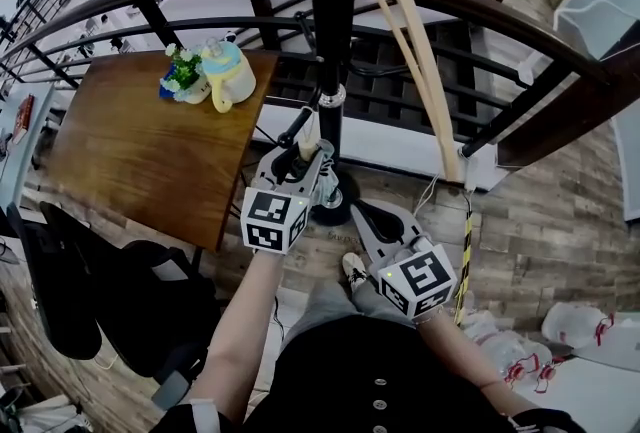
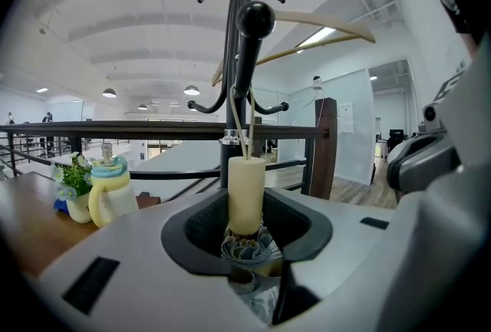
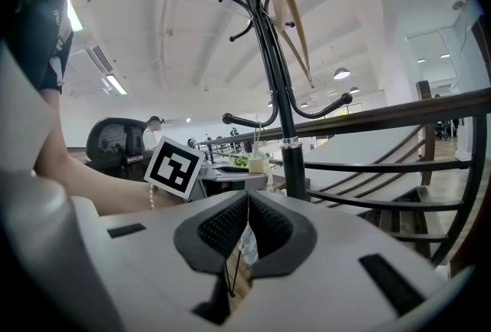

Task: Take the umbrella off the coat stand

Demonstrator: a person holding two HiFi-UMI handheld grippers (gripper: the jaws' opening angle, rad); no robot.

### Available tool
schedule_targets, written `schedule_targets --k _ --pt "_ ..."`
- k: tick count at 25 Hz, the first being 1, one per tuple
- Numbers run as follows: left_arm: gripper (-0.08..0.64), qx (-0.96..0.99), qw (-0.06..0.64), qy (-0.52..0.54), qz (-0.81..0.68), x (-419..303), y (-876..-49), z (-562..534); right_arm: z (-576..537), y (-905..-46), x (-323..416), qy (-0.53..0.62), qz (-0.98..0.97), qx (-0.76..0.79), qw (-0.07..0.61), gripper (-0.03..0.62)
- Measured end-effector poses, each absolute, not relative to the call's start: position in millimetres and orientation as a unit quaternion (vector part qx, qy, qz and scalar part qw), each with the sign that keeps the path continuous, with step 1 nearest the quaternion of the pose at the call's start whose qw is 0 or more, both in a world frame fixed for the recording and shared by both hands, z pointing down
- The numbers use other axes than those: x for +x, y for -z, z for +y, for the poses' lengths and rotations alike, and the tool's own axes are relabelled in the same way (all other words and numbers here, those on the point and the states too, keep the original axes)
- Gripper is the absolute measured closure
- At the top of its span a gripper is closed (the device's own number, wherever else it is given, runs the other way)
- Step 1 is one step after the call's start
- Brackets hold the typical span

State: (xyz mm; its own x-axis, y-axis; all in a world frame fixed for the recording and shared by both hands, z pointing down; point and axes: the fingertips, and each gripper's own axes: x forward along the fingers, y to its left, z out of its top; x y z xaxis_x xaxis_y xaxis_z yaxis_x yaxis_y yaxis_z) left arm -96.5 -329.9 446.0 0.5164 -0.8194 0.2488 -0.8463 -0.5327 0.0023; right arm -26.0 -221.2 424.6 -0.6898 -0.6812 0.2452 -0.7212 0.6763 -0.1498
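**Gripped, not yet lifted off**

My left tongs (image 2: 246, 229) are clamped on the cream cylindrical handle (image 2: 246, 192) of the folded, patterned umbrella (image 2: 247, 252). Its thin cream cord (image 2: 238, 119) runs up to a hook of the black metal coat stand (image 2: 243, 66). My right tongs (image 3: 245, 225) are pressed together, holding nothing, low beside the stand's pole.

Wooden table (image 1: 140, 161): yellow cup (image 1: 228, 76), flower pot (image 1: 183, 73) at far corner. Coat stand (image 1: 333, 21) on floor (image 1: 540, 221).
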Motion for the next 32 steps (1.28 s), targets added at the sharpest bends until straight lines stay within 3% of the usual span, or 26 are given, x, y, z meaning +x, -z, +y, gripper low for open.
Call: schedule_targets --k 32 --pt "0.414 0.867 0.022 -0.067 -0.494 -121.9 -387.1 -243.6 -190.5 -408.3 -38.2 -0.093 -0.918 0.379 0.073 0.565"
